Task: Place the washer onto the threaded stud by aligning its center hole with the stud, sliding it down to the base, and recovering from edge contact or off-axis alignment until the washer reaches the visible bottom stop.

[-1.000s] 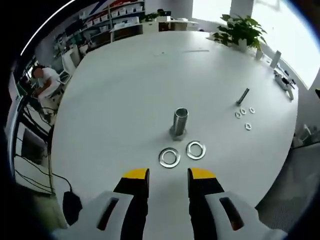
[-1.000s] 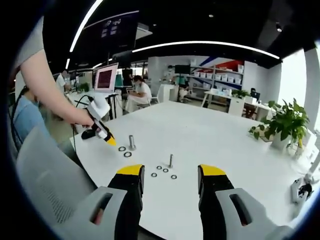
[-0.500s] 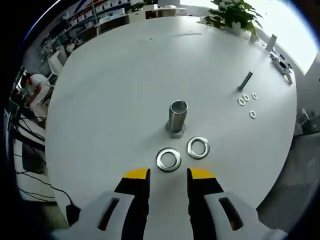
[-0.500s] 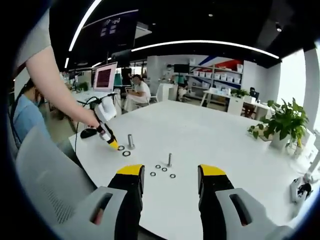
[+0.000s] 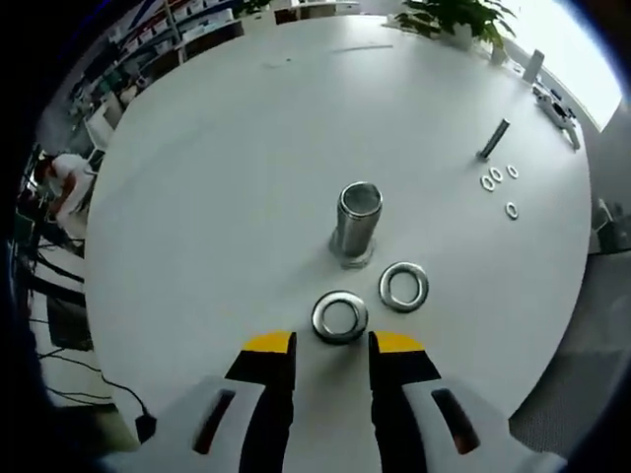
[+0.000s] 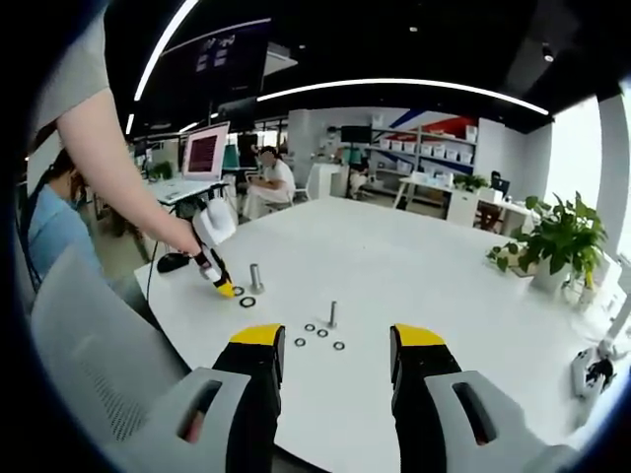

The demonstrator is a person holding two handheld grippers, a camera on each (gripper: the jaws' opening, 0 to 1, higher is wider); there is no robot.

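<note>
Right now the left tongs (image 5: 333, 345) hang released over the white counter (image 5: 227, 177), their yellow-tipped fingers (image 5: 268, 347) apart with nothing between them. Just ahead of the tips, almost in line with the gap, lies a washer (image 5: 339, 317) flat on the counter. A second washer (image 5: 403, 286) lies a little further out and to the right of the first, not touching it. Beyond both stands the threaded stud (image 5: 356, 220), upright on its base, bare of any washer. Well off to the far right of these tongs, a smaller bolt (image 5: 492, 140) and a few small washers (image 5: 496, 177) lie near the counter's edge.

The right tongs (image 6: 335, 350) are also released, held well back from the work, fingers wide with only the counter showing between them. Ahead of their gap sit the smaller bolt (image 6: 332, 314) and its small washers (image 6: 322, 335). Further out and to the left, the left tongs (image 6: 225, 289) dip toward the counter in a person's hand (image 6: 187, 236), beside the threaded stud (image 6: 256, 279) and the two larger washers (image 6: 244, 297). Past the counter, people sit at desks with a monitor (image 6: 202, 153), and a potted plant (image 6: 557, 246) stands far to the right.
</note>
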